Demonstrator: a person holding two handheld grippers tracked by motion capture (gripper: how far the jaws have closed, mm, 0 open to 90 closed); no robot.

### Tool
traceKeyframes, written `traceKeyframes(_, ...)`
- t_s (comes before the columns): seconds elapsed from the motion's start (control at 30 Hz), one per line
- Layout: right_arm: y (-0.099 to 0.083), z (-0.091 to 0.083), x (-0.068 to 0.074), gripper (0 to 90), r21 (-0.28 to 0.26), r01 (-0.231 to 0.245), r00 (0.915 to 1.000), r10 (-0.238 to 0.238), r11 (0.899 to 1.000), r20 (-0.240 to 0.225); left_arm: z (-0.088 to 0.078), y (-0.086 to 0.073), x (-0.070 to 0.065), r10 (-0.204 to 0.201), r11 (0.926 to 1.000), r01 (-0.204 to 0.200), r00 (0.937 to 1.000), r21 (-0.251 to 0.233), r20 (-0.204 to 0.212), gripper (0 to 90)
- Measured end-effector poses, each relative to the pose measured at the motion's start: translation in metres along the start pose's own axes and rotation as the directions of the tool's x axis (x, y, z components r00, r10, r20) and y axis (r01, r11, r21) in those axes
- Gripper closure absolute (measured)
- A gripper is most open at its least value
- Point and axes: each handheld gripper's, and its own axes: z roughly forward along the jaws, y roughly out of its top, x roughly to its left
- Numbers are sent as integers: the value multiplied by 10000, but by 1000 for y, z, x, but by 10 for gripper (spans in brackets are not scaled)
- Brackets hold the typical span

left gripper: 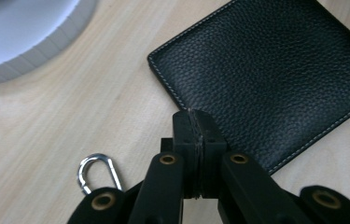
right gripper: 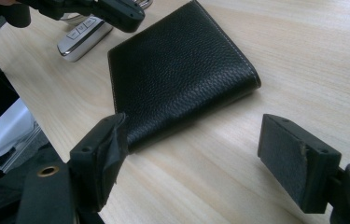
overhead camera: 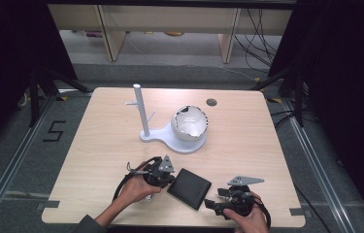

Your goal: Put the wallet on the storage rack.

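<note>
A black leather wallet [overhead camera: 189, 188] lies flat near the table's front edge, between my two grippers. My left gripper [overhead camera: 169, 179] is at the wallet's left corner. In the left gripper view its jaws are pressed together with nothing between them, and the left gripper [left gripper: 195, 116] pokes just over the wallet [left gripper: 266, 79] edge. My right gripper [overhead camera: 212, 203] is just right of the wallet, pointing at it. The right gripper [right gripper: 196, 135] is open, its left pad close to the wallet [right gripper: 177, 70] near corner without touching it.
A white stand with a thin pole [overhead camera: 140, 111] and a cracked white bowl [overhead camera: 189, 124] sits mid-table. A silver key fob [right gripper: 81, 37] lies beyond the wallet, and a metal carabiner [left gripper: 98, 170] lies beside my left jaws. The table [overhead camera: 97, 145] has a round cable hole [overhead camera: 211, 102].
</note>
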Motion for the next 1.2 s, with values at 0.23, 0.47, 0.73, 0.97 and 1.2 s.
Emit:
traceKeyframes(0.23, 1, 4, 4, 251, 134, -256, 9997, 256, 9996, -29, 5, 1, 0, -32, 9998, 33, 10000, 171, -24, 879)
traceKeyframes(0.47, 1, 6, 1, 251, 126, -129, 9999, 129, 9998, 29, 5, 0, -2, -208, 9996, 205, 9996, 203, 173, 890)
traceKeyframes(0.73, 3, 7, -1, 251, 168, -844, 9964, 844, 9963, 31, 7, 0, -21, -392, 9992, 389, 9951, 53, 905, 887)
traceKeyframes(0.97, 11, 10, -13, 262, -17, -1232, 9922, 1232, 9924, 213, 7, 1, -29, -101, 9997, 75, 9925, 213, 1216, 881)
traceKeyframes(1.2, 19, 15, -20, 325, -107, -1257, 9919, 1258, 9920, 163, 7, 2, -33, 75, 9998, -98, 9933, 192, 1152, 880)
